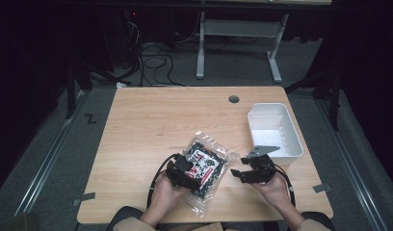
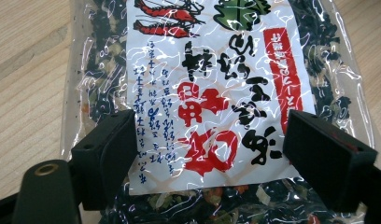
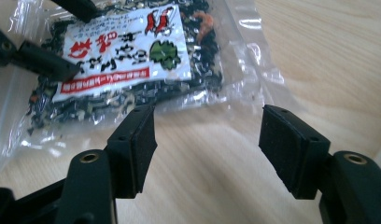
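Surroundings: a white bin (image 1: 281, 139) is sitting at the right side of the wooden table (image 1: 146, 125), just beyond the right gripper (image 1: 246, 172); a round hole (image 1: 233, 99) is showing near the far edge; cables (image 1: 153, 62) are lying on the floor behind.
Packet: a clear bag of dark dried food (image 1: 204, 166) with a white printed label (image 2: 212, 93) is lying flat near the table's front edge, between the two hands.
Left gripper (image 1: 184, 174): it is hovering over the bag's near left part, jaws spread wide to either side of the label, clasping nothing.
Right gripper: it is resting just right of the bag, jaws parted, bare wood between them.
Unclear: the label's print is partly glared over; whether the left jaws are touching the plastic cannot be told.
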`<action>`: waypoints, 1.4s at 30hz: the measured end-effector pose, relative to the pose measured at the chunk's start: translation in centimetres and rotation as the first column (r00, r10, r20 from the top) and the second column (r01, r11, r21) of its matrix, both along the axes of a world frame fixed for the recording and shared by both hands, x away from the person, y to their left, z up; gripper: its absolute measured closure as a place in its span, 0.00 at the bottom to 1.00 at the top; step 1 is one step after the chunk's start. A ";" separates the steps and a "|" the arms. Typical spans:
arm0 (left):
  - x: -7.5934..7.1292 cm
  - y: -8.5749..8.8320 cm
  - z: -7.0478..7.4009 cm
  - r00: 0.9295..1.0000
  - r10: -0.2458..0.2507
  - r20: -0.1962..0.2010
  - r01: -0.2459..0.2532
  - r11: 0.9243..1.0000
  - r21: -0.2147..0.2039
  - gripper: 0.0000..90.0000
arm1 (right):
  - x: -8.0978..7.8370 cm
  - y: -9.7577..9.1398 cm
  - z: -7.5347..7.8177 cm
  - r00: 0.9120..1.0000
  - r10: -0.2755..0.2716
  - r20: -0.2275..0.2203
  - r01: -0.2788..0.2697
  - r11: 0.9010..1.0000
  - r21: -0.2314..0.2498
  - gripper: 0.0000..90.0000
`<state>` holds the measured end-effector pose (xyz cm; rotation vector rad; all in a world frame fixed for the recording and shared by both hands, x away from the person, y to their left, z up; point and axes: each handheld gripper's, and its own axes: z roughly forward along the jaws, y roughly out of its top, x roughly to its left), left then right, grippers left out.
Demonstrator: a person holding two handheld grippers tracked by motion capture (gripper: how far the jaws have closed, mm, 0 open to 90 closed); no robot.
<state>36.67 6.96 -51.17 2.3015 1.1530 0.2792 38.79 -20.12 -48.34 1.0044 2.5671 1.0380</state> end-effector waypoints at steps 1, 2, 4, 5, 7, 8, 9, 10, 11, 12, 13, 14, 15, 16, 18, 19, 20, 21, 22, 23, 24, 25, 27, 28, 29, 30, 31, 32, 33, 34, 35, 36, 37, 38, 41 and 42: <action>0.0 0.0 0.0 1.000 0.000 -0.002 0.000 1.000 0.000 0.20 | 0.9 0.8 0.5 1.000 -0.001 -0.019 0.001 1.000 -0.014 0.41; 0.0 0.0 0.0 1.000 0.000 -0.003 0.000 1.000 -0.002 0.20 | 0.9 0.8 0.5 1.000 -0.001 -0.019 0.001 1.000 -0.014 0.41; 0.0 0.0 0.0 1.000 0.001 -0.003 -0.001 1.000 -0.003 0.20 | 1.7 1.3 0.8 0.999 -0.002 -0.034 0.001 1.000 -0.025 0.41; 0.0 0.0 0.0 1.000 0.004 0.003 -0.004 1.000 0.002 0.17 | 2.5 1.8 0.9 0.998 0.008 -0.060 -0.011 0.999 -0.036 0.41; 0.0 -0.1 0.0 1.000 0.001 0.011 -0.002 1.000 0.013 0.17 | 3.2 2.1 1.0 0.998 0.009 -0.065 -0.012 0.999 -0.052 0.42; 0.0 -0.1 0.0 1.000 0.002 0.010 -0.002 1.000 0.013 0.17 | 3.6 2.4 1.0 0.997 0.003 -0.079 -0.008 0.999 -0.053 0.42; 0.0 -0.1 0.0 1.000 0.002 0.008 -0.003 1.000 0.012 0.17 | 4.0 2.6 0.9 0.996 0.004 -0.088 -0.010 0.998 -0.060 0.42; 0.1 0.0 0.0 1.000 0.003 0.007 -0.003 1.000 0.010 0.17 | 4.4 2.8 0.9 0.996 0.003 -0.093 -0.010 0.997 -0.071 0.43; 0.1 0.0 0.0 1.000 0.003 0.007 -0.003 1.000 0.010 0.17 | 4.7 3.0 0.8 0.995 -0.005 -0.099 -0.002 0.997 -0.075 0.43; 0.1 -0.1 0.0 1.000 0.004 0.007 -0.004 1.000 0.010 0.17 | 5.1 3.4 0.8 0.994 -0.011 -0.108 0.002 0.996 -0.088 0.43; 0.1 -0.1 0.0 1.000 0.004 0.007 -0.004 1.000 0.010 0.17 | 5.1 3.4 0.8 0.994 -0.011 -0.108 0.002 0.996 -0.088 0.43; 0.1 0.0 0.0 1.000 0.003 0.007 -0.003 1.000 0.010 0.17 | 5.3 3.5 0.7 0.993 -0.016 -0.113 0.006 0.995 -0.095 0.44; 0.1 0.0 0.0 1.000 0.003 0.007 -0.003 1.000 0.010 0.17 | 5.6 3.8 0.6 0.993 -0.021 -0.112 0.010 0.995 -0.097 0.45; 0.1 0.0 0.0 1.000 0.003 0.007 -0.003 1.000 0.010 0.17 | 5.9 4.1 0.5 0.992 -0.030 -0.122 0.017 0.994 -0.106 0.45; 0.1 0.0 0.0 1.000 0.002 0.006 -0.002 1.000 0.011 0.17 | 6.6 4.6 0.3 0.991 -0.049 -0.123 0.033 0.992 -0.125 0.45; 0.1 0.0 0.0 1.000 0.003 0.006 -0.003 1.000 0.011 0.17 | 6.8 4.8 0.3 0.991 -0.054 -0.125 0.038 0.991 -0.131 0.46; 0.1 0.0 0.0 1.000 0.003 0.006 -0.003 1.000 0.011 0.17 | 6.9 5.0 0.2 0.990 -0.066 -0.126 0.049 0.989 -0.136 0.46; 0.1 0.0 0.0 1.000 0.003 0.006 -0.003 1.000 0.010 0.17 | 6.9 5.0 0.2 0.990 -0.066 -0.126 0.049 0.989 -0.136 0.46; 0.1 0.0 -0.1 1.000 0.003 0.006 -0.003 1.000 0.009 0.16 | 7.1 5.4 0.1 0.988 -0.082 -0.127 0.063 0.987 -0.145 0.46; 0.1 0.0 -0.1 1.000 0.003 0.006 -0.003 1.000 0.009 0.16 | 7.2 5.5 0.1 0.989 -0.080 -0.126 0.060 0.987 -0.151 0.46; 0.1 0.0 -0.1 1.000 0.002 0.005 -0.002 1.000 0.010 0.16 | 7.2 5.5 0.1 0.989 -0.080 -0.126 0.060 0.987 -0.151 0.46; 0.1 0.0 -0.1 1.000 0.004 0.006 -0.004 1.000 0.009 0.16 | 7.4 5.8 -0.2 0.988 -0.088 -0.129 0.066 0.984 -0.165 0.46; 0.1 0.1 -0.1 1.000 0.006 0.006 -0.006 1.000 0.007 0.16 | 7.5 5.9 -0.4 0.986 -0.097 -0.134 0.073 0.982 -0.176 0.46; 0.1 0.1 -0.1 1.000 0.006 0.006 -0.006 1.000 0.008 0.16 | 7.6 5.9 -0.5 0.985 -0.099 -0.139 0.074 0.981 -0.177 0.46; 0.1 0.1 -0.1 1.000 0.006 0.006 -0.006 1.000 0.008 0.16 | 7.7 5.9 -0.6 0.985 -0.102 -0.142 0.075 0.980 -0.182 0.46; 0.1 0.1 -0.1 1.000 0.007 0.006 -0.007 1.000 0.010 0.16 | 7.8 6.0 -0.7 0.982 -0.114 -0.150 0.085 0.979 -0.185 0.46; 0.1 0.1 -0.1 1.000 0.007 0.006 -0.007 1.000 0.010 0.15 | 7.9 5.9 -0.9 0.983 -0.106 -0.153 0.077 0.980 -0.186 0.46; 0.2 0.1 -0.1 1.000 0.009 0.006 -0.009 1.000 0.011 0.15 | 8.0 5.9 -1.1 0.979 -0.109 -0.169 0.076 0.979 -0.191 0.46; 0.2 0.2 -0.1 1.000 0.015 0.006 -0.015 1.000 0.013 0.15 | 8.1 5.9 -1.3 0.978 -0.108 -0.178 0.073 0.978 -0.194 0.46; 0.2 0.2 -0.1 1.000 0.015 0.006 -0.015 1.000 0.013 0.15 | 8.1 5.9 -1.3 0.978 -0.108 -0.178 0.073 0.978 -0.194 0.46; 0.2 0.2 -0.1 1.000 0.023 0.013 -0.023 1.000 0.014 0.14 | 8.3 5.9 -2.0 0.970 -0.110 -0.216 0.062 0.973 -0.220 0.45; 0.2 0.2 -0.1 1.000 0.023 0.013 -0.023 1.000 0.014 0.14 | 8.4 5.9 -2.2 0.968 -0.111 -0.223 0.062 0.974 -0.218 0.44; 0.2 0.2 -0.1 0.999 0.027 0.017 -0.027 0.999 0.021 0.14 | 8.4 5.9 -2.2 0.968 -0.111 -0.223 0.062 0.974 -0.218 0.44; 0.2 0.3 -0.1 0.999 0.033 0.015 -0.034 0.999 0.021 0.13 | 8.5 5.7 -2.4 0.963 -0.123 -0.240 0.075 0.977 -0.200 0.43; 0.3 0.4 -0.1 0.999 0.052 0.013 -0.052 0.998 0.029 0.12 | 8.5 5.7 -2.3 0.960 -0.131 -0.249 0.080 0.975 -0.206 0.43; 0.4 0.5 -0.1 0.998 0.060 0.009 -0.060 0.998 0.032 0.11 | 8.5 5.7 -2.4 0.959 -0.127 -0.254 0.073 0.975 -0.212 0.43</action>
